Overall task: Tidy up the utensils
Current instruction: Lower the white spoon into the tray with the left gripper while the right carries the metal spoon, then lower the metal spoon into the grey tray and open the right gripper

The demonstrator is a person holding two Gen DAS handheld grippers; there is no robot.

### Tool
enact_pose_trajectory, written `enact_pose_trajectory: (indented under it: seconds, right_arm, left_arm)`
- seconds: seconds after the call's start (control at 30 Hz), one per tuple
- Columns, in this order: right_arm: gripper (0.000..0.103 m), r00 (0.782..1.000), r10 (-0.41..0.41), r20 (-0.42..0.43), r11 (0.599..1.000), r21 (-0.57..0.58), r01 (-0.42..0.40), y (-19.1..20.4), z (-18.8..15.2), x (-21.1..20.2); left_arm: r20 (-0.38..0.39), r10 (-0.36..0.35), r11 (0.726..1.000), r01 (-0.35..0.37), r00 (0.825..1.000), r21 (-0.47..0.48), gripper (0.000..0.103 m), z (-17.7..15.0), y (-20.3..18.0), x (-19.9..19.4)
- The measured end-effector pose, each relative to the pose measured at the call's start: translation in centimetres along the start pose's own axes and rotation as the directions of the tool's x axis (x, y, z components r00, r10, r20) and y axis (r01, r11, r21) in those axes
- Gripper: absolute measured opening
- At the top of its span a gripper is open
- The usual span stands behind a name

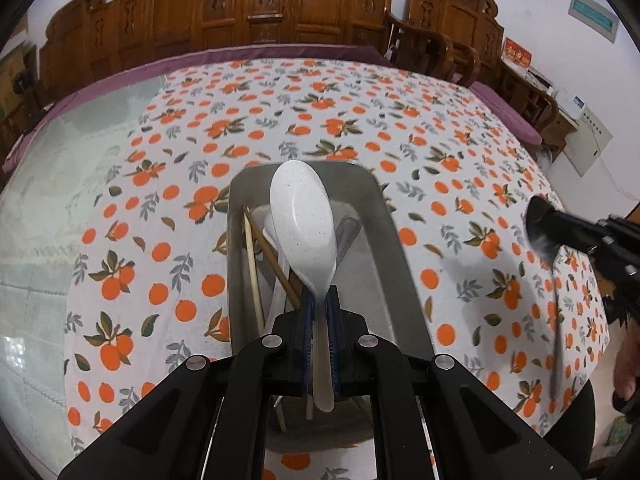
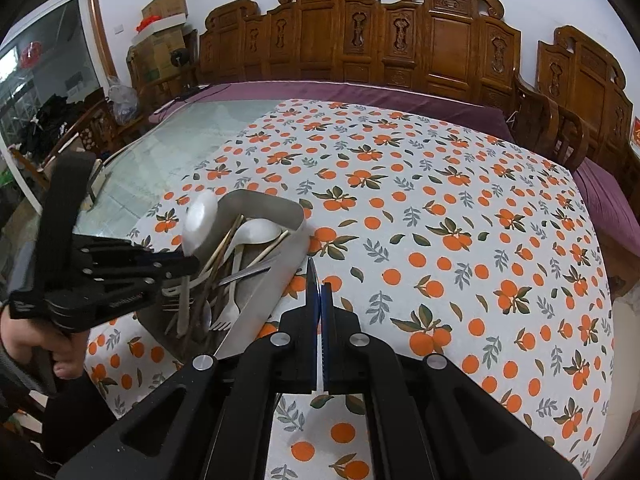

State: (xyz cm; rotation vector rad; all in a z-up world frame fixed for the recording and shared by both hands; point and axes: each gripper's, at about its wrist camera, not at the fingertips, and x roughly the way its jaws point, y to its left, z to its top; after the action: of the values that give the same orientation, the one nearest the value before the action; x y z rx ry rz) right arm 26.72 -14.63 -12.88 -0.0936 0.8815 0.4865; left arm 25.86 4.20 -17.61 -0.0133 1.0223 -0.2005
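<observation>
A grey metal tray sits on the orange-print tablecloth and holds chopsticks, a white spoon, a fork and other utensils. My left gripper is shut on the handle of a white speckled spoon, held above the tray; it also shows in the right wrist view. My right gripper is shut on a thin metal utensil, just right of the tray; in the left wrist view the utensil hangs blurred below that gripper.
The tablecloth covers the right part of a glass-topped table. Carved wooden benches with purple cushions line the far and right sides. Boxes and clutter stand at the far left.
</observation>
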Motion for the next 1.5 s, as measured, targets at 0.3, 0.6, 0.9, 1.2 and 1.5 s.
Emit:
enact_pose_trajectory:
  seconds: [0.3, 0.6, 0.9, 1.2, 1.5]
  right_arm:
    - [0.002, 1.000, 0.003, -0.004, 1.000, 0.001, -0.003, 0.0, 0.3, 0.2]
    - [0.002, 1.000, 0.024, 0.005, 1.000, -0.014, -0.024, 0.8, 1.2, 0.5]
    - [0.002, 0.998, 0.060, 0.014, 0.997, -0.050, -0.059, 3.3, 2.9, 1.3]
    - [0.002, 0.996, 0.090, 0.013, 0.993, -0.076, -0.089, 5.6, 4.5, 2.7]
    - [0.002, 0.995, 0.095, 0.005, 0.992, -0.078, -0.094, 7.0, 5.4, 4.6]
  left_arm:
    - [-0.042, -0.007, 1.000, 0.007, 0.999, -0.006, 0.006, -0.1, 0.2, 2.2]
    - [-0.018, 0.006, 1.000, -0.006, 1.000, -0.011, 0.028, 0.1, 0.5, 1.1]
    - [0.046, 0.036, 0.999, -0.035, 0.998, -0.031, 0.037, -0.1, 2.2, -2.4]
    - [0.097, 0.067, 0.996, -0.060, 0.993, -0.070, 0.045, -0.3, 4.7, -5.2]
    - [0.136, 0.095, 0.992, -0.083, 0.986, -0.092, 0.065, -0.6, 6.3, -7.3]
